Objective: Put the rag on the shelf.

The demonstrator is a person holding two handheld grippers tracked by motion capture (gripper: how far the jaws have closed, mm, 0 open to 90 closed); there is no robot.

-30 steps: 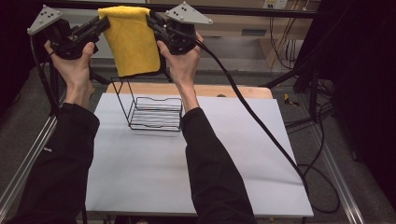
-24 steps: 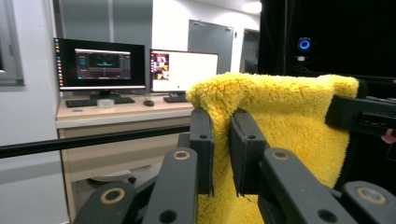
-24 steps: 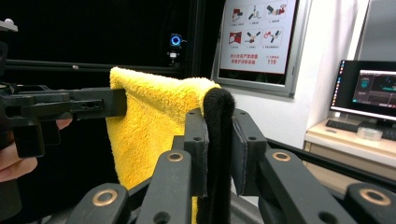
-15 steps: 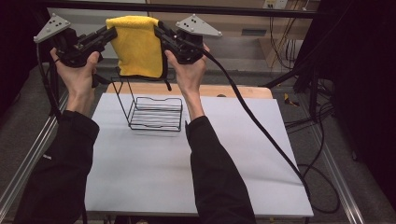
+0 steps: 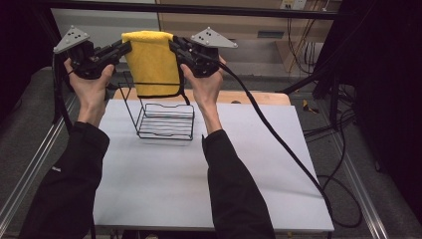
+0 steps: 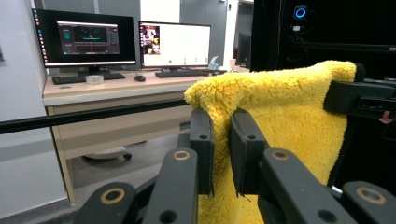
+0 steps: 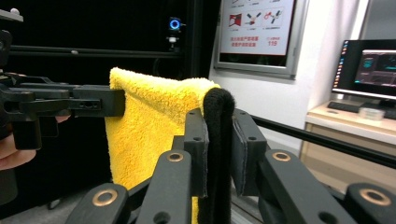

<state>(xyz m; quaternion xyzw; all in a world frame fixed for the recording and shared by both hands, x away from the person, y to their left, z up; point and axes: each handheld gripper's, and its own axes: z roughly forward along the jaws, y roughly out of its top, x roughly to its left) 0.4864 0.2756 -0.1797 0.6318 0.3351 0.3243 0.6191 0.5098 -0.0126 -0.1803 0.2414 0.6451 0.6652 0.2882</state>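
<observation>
I hold the fluffy yellow microfibre cloth with a black edge [image 5: 152, 62] in the air, above the far part of the white table [image 5: 164, 184]. The left gripper [image 5: 125, 48] is closed on the left top corner of the cloth; in the left gripper view its two black pads pinch the yellow pile [image 6: 280, 121] between them. The right gripper [image 5: 174, 46] is closed on the right top corner, and in the right gripper view the black hem [image 7: 217, 140] runs down between the pads. The top edge of the cloth is stretched between the two grippers and the rest hangs down flat. Its lower edge hangs just above the black wire rack [image 5: 166, 120], which stands on the far left part of the table. I cannot tell if the cloth touches the tall wire frame of the rack.
</observation>
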